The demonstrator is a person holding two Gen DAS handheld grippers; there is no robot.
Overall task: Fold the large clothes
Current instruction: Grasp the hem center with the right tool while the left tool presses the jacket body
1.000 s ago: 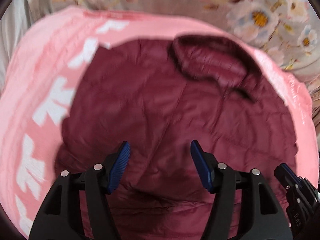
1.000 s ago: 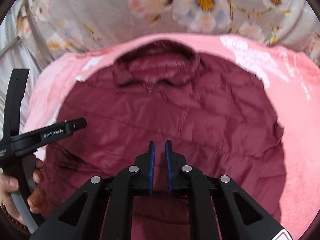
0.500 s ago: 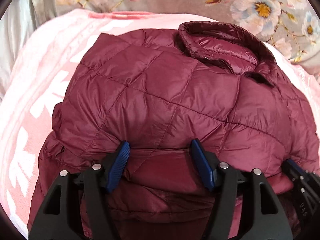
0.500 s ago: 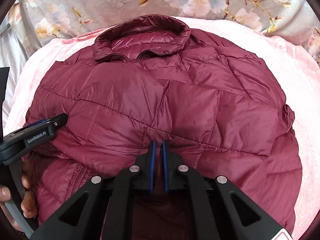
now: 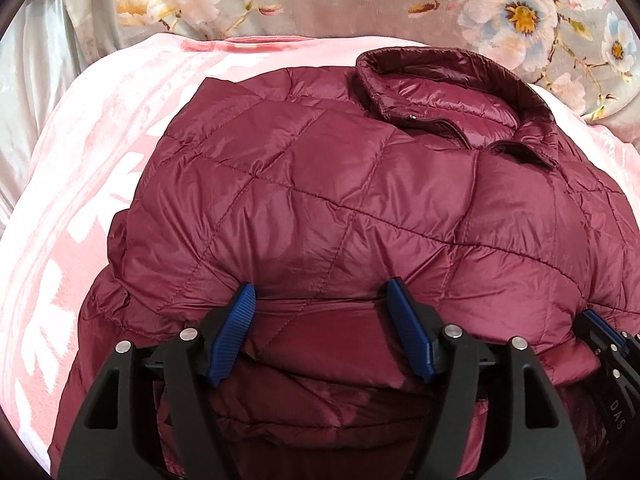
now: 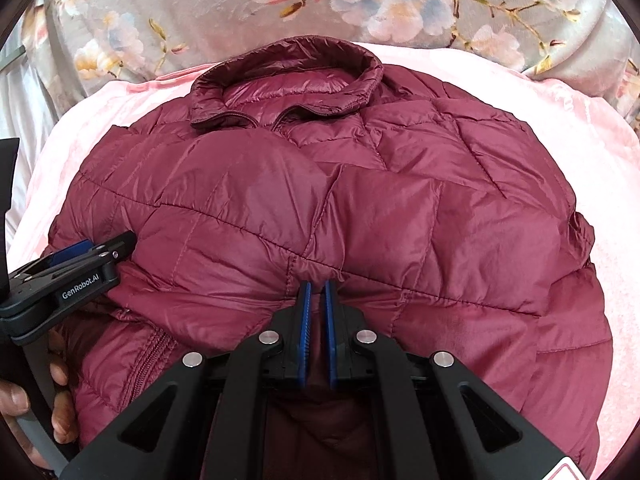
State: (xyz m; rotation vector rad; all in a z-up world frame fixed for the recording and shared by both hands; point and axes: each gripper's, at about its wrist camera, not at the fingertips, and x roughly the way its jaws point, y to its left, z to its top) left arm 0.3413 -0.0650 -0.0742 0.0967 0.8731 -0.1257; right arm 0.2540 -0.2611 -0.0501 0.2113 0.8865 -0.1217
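A maroon quilted puffer jacket (image 5: 320,208) is lying on a pink blanket (image 5: 100,152) spread over a bed, with a grey floral cover (image 6: 280,20) showing beyond the blanket's far edge. The jacket's stand-up collar (image 6: 288,76) is pointing toward that far edge, so its long axis is running straight away from both grippers. Its lower part is lying doubled up over the chest, with the folded edge sitting at the near side, right at the gripper tips. The left gripper (image 5: 320,332) is hovering at this near fold with its jaws spread wide apart, holding nothing, the puffy edge bulging between them. The right gripper (image 6: 316,312) is sitting just beside it toward the blanket's right edge, its jaws pressed nearly together and pinching a tuck of jacket fabric at the fold. In the right wrist view, the left gripper is appearing at the left, gripped by the person's hand (image 6: 24,400). Both grippers are about equally near the fold; the next move likely depends on the left one closing on the edge too, so both can carry it toward the collar.
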